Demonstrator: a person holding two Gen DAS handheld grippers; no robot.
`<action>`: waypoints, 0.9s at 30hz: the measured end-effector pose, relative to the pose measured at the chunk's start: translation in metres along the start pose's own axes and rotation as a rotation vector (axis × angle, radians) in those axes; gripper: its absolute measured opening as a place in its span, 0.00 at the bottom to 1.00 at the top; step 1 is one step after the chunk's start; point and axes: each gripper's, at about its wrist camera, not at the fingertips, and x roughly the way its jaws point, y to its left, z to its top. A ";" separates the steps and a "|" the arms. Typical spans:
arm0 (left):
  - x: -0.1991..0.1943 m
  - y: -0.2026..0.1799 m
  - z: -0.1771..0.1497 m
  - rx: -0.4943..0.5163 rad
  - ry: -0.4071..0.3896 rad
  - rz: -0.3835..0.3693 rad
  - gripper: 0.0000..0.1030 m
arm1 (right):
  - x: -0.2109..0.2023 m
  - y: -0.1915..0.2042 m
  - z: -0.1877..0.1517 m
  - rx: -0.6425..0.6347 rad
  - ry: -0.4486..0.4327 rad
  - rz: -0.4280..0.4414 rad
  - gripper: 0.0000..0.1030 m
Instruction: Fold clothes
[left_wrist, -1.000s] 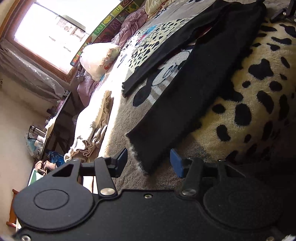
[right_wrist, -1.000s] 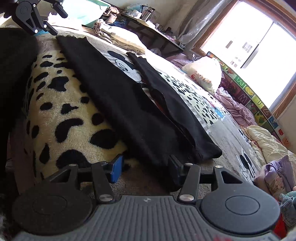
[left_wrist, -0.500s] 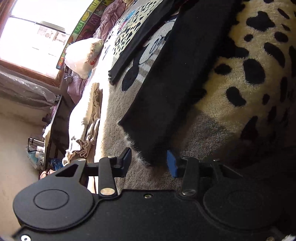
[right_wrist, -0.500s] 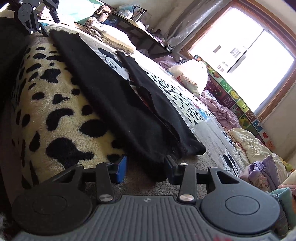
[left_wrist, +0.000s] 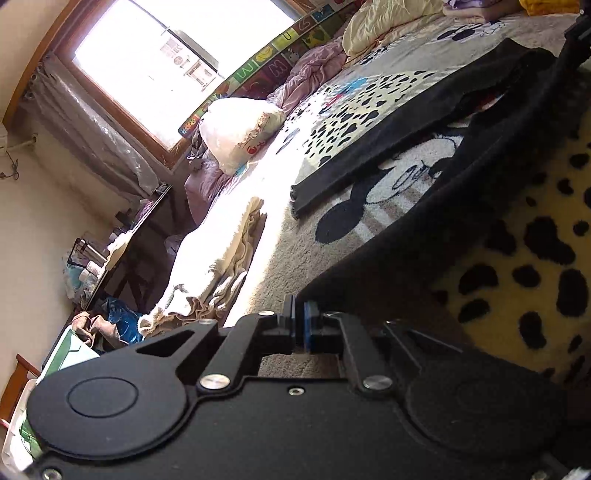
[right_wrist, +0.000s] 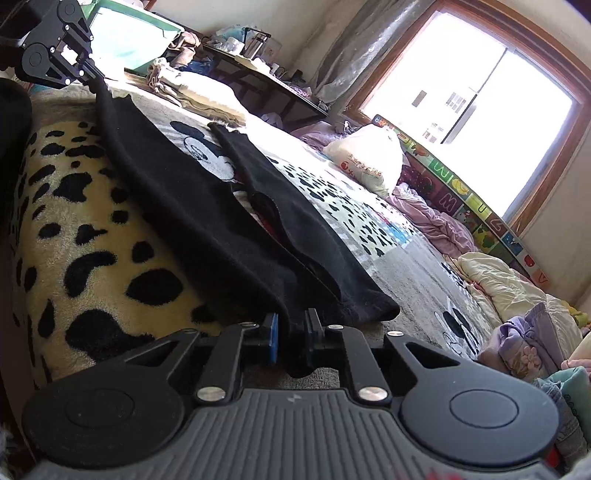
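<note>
A pair of black trousers lies lengthwise across the bed, partly over a cream blanket with black spots. My left gripper is shut on the near end of one leg, its blue pads pressed together on the cloth edge. In the right wrist view the same gripper sits at the far top left, pinching that leg's corner a little off the bed. My right gripper is closing on the other end of the trousers, with bunched black cloth filling the gap between the pads. The second leg lies flat alongside.
A grey Mickey Mouse blanket covers the bed. A white pillow and pink bedding lie under the window. Folded cream cloth lies at the bed's far edge beside a dark table. Loose clothes are piled at the right.
Both grippers have gone from open to closed around the ends of the black trousers. The left one has risen slightly, lifting its end of the leg.
</note>
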 end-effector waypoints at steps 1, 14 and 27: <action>0.006 0.005 0.008 -0.014 -0.004 0.000 0.04 | 0.001 -0.004 0.002 0.010 -0.005 -0.001 0.13; 0.113 0.029 0.110 -0.120 0.034 -0.018 0.02 | 0.067 -0.083 0.018 0.172 -0.032 -0.007 0.07; 0.174 0.017 0.148 -0.116 0.122 -0.062 0.02 | 0.117 -0.153 -0.012 0.580 -0.041 0.193 0.02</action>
